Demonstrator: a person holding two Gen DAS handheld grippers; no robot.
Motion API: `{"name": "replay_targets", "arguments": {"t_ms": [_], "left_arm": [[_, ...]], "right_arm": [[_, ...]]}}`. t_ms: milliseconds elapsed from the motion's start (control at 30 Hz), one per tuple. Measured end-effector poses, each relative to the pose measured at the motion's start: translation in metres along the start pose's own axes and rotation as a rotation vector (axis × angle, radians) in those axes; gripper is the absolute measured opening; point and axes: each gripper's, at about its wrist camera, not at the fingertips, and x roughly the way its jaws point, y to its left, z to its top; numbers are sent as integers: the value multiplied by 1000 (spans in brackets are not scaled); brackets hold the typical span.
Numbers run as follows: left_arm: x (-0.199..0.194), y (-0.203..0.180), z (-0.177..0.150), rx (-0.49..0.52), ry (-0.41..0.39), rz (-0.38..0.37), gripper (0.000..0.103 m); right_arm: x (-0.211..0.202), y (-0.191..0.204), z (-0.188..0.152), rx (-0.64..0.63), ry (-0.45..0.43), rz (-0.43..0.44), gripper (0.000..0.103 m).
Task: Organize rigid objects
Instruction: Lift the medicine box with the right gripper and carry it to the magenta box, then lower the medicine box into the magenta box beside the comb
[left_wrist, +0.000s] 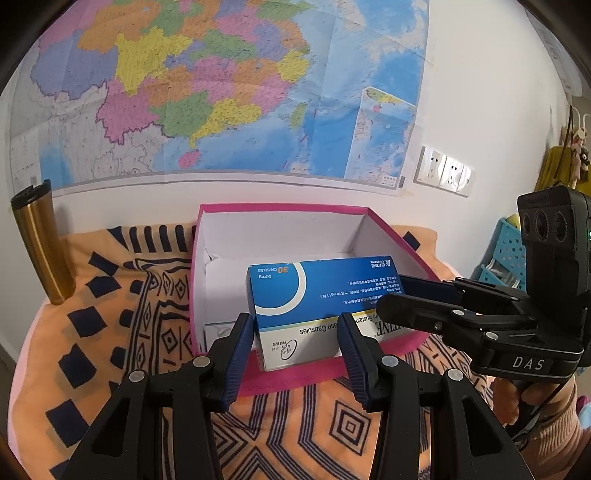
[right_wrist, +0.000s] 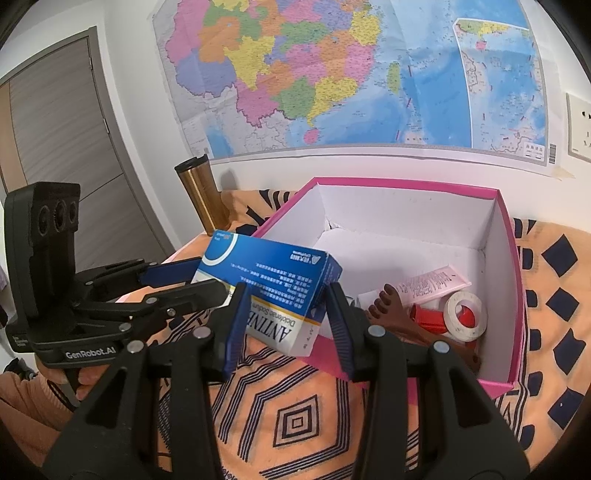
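A blue and white medicine box (left_wrist: 317, 291) (right_wrist: 273, 273) is held tilted over the near rim of an open pink box (left_wrist: 280, 208) (right_wrist: 406, 182) with a white inside. My left gripper (left_wrist: 295, 343) (right_wrist: 208, 277) is shut on one end of the medicine box, its pads against both sides. My right gripper (right_wrist: 286, 317) (left_wrist: 391, 295) is shut on the other end. Inside the pink box lie a pink tube (right_wrist: 436, 282), a white tape roll (right_wrist: 465, 314), a red piece (right_wrist: 428, 317) and a brown foot-shaped tool (right_wrist: 391, 310).
The pink box rests on an orange patterned cloth (left_wrist: 110, 332) (right_wrist: 295, 421). A gold tumbler (left_wrist: 40, 243) (right_wrist: 203, 195) stands at the back left by the wall with a map. A blue basket (left_wrist: 506, 251) is at the right. A grey door (right_wrist: 66, 147) is far left.
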Motion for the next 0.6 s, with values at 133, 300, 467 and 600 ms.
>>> {"name": "replay_targets", "arguments": {"t_ms": [133, 300, 467, 600], "left_arm": [[2, 1, 2, 1, 1, 2, 47], [6, 2, 4, 1, 2, 4, 47], [12, 4, 6, -2, 12, 5, 47], [16, 5, 7, -1, 19, 6, 47]], "right_arm": [[2, -2, 3, -1, 0, -2, 45], [6, -4, 6, 3, -1, -2, 45], [8, -7, 7, 14, 2, 2, 45], [10, -9, 8, 20, 4, 4, 45]]}}
